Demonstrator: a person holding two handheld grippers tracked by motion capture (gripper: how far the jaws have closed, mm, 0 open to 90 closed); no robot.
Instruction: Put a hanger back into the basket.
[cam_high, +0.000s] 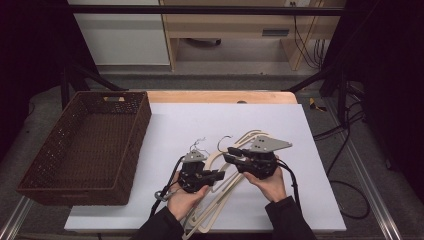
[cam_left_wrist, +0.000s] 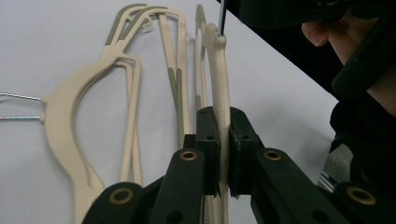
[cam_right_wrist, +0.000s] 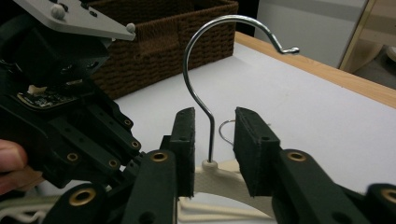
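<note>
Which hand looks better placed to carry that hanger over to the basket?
Probably the left. The left hand-held gripper is shut on the cream hanger and sits nearer the wicker basket. The right hand-held gripper stands open around the hanger's metal hook, not gripping.

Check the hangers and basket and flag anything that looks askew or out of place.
The cream hangers lie in a crossed, overlapping heap on the white table. The left gripper clamps one hanger on edge. The wicker basket overhangs the table's left side.
</note>
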